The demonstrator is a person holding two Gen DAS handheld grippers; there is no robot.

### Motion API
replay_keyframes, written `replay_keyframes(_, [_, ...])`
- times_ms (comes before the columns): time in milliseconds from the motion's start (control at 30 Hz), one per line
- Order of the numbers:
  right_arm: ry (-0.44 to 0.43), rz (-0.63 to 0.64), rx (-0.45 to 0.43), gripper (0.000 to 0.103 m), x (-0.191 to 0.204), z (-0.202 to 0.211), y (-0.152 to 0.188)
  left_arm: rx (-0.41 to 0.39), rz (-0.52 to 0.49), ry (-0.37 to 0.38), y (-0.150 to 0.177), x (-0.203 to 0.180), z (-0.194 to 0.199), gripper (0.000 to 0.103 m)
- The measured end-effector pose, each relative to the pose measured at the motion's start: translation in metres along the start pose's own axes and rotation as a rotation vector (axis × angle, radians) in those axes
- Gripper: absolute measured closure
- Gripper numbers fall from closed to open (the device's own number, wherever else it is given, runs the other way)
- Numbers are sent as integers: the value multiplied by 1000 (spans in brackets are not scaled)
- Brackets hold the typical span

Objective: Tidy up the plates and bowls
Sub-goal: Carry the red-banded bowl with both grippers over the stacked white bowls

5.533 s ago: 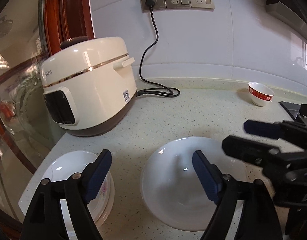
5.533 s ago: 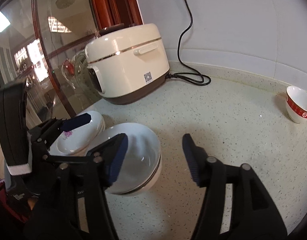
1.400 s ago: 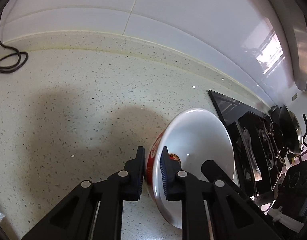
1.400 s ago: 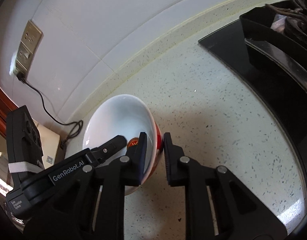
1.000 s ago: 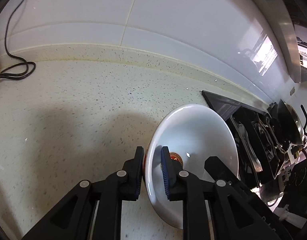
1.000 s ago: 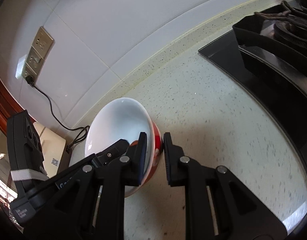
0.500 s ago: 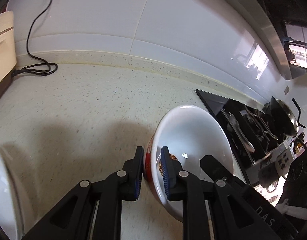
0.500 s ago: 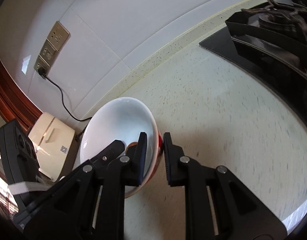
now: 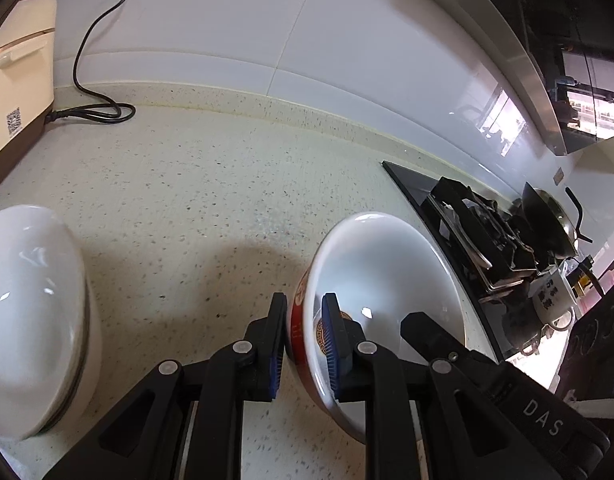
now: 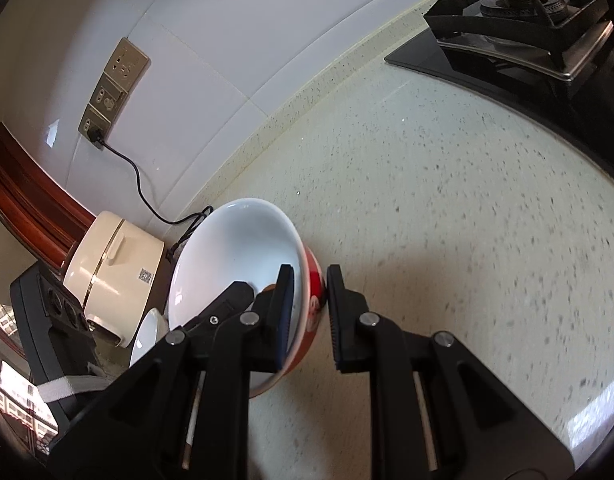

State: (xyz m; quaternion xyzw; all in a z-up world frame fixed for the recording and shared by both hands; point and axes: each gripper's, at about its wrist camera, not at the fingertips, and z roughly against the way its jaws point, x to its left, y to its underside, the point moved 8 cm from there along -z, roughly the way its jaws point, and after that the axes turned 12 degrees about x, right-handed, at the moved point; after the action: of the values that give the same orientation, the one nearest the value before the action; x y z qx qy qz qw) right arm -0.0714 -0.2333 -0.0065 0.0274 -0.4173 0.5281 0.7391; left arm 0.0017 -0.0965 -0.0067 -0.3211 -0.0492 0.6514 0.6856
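I hold 1 red-and-white bowl (image 9: 381, 280) above the speckled countertop (image 9: 179, 184), my left gripper (image 9: 303, 342) clamped on its left rim and my right gripper (image 10: 309, 312) clamped on the opposite rim. The stack of white bowls (image 9: 31, 312) lies to its left, nearer my left hand.

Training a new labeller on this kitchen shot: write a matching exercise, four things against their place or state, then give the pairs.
Things
1. red-and-white bowl
2. rice cooker
3. large white bowl
4. gas stove

Places or states
A. resting on the counter at the far left of the left wrist view
B. plugged into the wall socket
C. black, right of the held bowl
D. rim pinched by left gripper and right gripper

Pairs: 1-D, 2-B, 3-A, 4-C
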Motion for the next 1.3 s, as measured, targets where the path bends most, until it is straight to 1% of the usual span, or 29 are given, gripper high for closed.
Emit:
replay_keyframes(233, [16,28,-26,83,20,17,12,-30,-10,18,5,0,24,85])
replay_keyframes(467, [31,100,-82,83,57,41,17,-90,-7,36,3,4,58,84])
replay_keyframes(667, [8,140,-95,83,87,46,25,-139,11,42,-2,16,85,83])
replay_keyframes(867, [-11,173,-79,83,112,37,30,-173,30,18,-4,40,104,83])
replay_keyframes(933, [-22,181,-67,83,121,31,33,-179,34,10,-4,48,108,80])
replay_keyframes(1067, [-37,200,-38,83,137,16,39,-196,53,-18,-5,68,116,80])
replay_keyframes(1300, [-60,234,12,82,161,-10,49,-199,85,-58,-7,100,120,78])
